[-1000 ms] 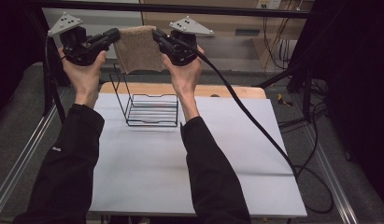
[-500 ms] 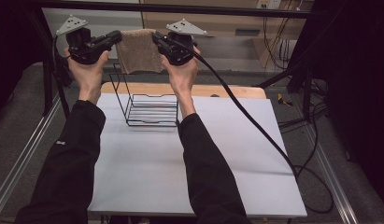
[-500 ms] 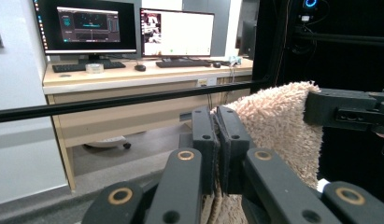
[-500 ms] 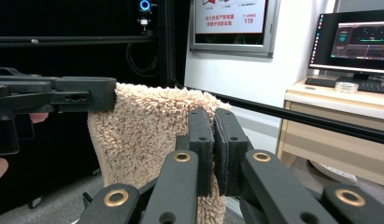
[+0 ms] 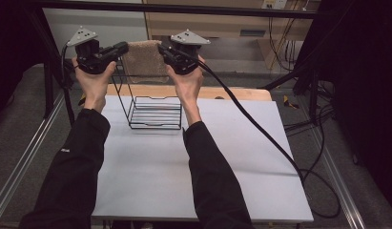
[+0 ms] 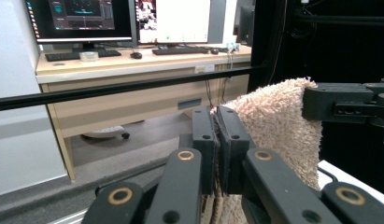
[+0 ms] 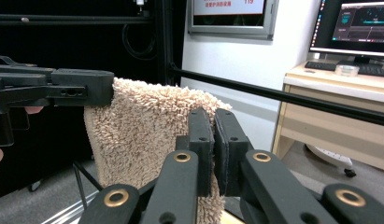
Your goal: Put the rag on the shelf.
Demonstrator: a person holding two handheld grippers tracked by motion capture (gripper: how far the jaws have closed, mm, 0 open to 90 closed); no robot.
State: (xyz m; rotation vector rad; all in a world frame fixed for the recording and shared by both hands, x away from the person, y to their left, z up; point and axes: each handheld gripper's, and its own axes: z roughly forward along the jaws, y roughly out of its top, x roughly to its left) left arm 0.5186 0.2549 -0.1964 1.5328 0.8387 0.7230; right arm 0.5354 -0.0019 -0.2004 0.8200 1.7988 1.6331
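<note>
1. Looking down from the high view, nearest me is the white table with both of my sleeves over it.
2. Farther out, a black wire rack stands on the table between my forearms.
3. Above and beyond the rack, my left gripper and right gripper each pinch a top corner of the beige towel — jaws clamped tight on the cloth, which hangs stretched between them.
4. Farthest off sits a wooden desk with monitors.
</note>
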